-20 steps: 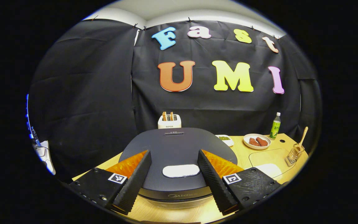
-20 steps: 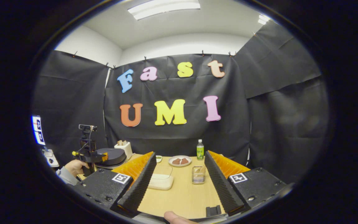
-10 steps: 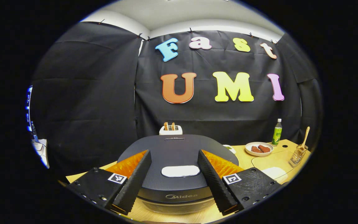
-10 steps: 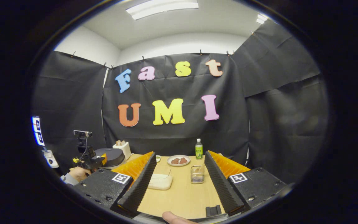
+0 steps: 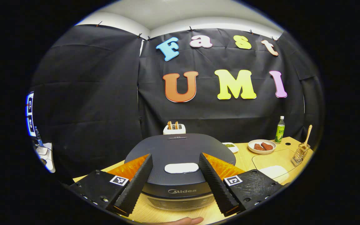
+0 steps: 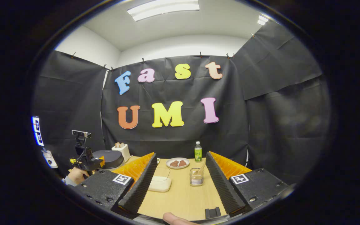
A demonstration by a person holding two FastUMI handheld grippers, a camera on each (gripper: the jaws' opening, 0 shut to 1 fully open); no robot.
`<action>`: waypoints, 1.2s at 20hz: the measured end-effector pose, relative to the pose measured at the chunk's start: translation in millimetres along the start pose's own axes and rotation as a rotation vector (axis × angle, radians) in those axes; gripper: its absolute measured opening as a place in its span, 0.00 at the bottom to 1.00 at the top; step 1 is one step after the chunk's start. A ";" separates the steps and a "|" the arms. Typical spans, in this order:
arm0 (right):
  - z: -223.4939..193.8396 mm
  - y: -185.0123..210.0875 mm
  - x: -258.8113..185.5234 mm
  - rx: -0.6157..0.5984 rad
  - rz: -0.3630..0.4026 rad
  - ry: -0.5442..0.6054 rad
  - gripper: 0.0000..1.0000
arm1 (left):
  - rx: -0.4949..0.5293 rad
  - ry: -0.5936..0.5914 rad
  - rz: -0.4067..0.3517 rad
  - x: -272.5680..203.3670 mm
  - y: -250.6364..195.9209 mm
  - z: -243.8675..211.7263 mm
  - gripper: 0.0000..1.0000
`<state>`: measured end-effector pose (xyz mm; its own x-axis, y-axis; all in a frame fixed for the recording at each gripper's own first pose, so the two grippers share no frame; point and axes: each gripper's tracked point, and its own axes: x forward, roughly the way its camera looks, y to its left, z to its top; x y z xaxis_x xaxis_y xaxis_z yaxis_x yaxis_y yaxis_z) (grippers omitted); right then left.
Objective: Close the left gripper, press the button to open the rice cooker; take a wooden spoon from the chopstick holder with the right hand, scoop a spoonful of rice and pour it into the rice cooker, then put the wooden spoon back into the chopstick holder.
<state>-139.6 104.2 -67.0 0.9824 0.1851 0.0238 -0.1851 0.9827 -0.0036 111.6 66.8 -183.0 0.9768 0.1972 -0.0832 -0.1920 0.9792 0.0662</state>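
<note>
The left tool (image 5: 175, 182) is spread wide, gripping nothing; its two fingers (image 5: 134, 184) reach forward over the front of the rice cooker (image 5: 180, 156), one on either side of the pale button (image 5: 181, 167) on the lid. Whether the fingers touch the lid cannot be told. The lid is down. Just past the cooker stands a toaster (image 5: 174, 128). To the tool's right on the table (image 5: 245, 161) sit a plate of food (image 5: 262, 146), a green bottle (image 5: 280, 127) and, farthest right, the chopstick holder (image 5: 299, 154) with the wooden spoon (image 5: 307, 137) upright in it.

The right tool (image 6: 178, 184) is likewise wide open and empty, held above the table with nothing between its fingers (image 6: 141, 184). Straight ahead between them is the chopstick holder (image 6: 196, 177) with the spoon handle leaning out; a white container (image 6: 159, 183) lies just left of it. Far to this tool's left, a hand (image 6: 75, 175) holds the left tool in front of the rice cooker (image 6: 111, 157).
</note>
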 end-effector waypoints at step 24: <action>-15.0 -41.2 5.7 -0.010 -0.118 0.030 1.00 | -0.106 -0.096 -0.159 -215.3 -49.9 115.7 0.94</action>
<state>-126.1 64.7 -81.7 0.9977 0.0680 -0.0049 -0.0680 0.9976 -0.0121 -78.2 -30.2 -53.4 0.9992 0.0390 0.0115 -0.0384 0.9982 -0.0460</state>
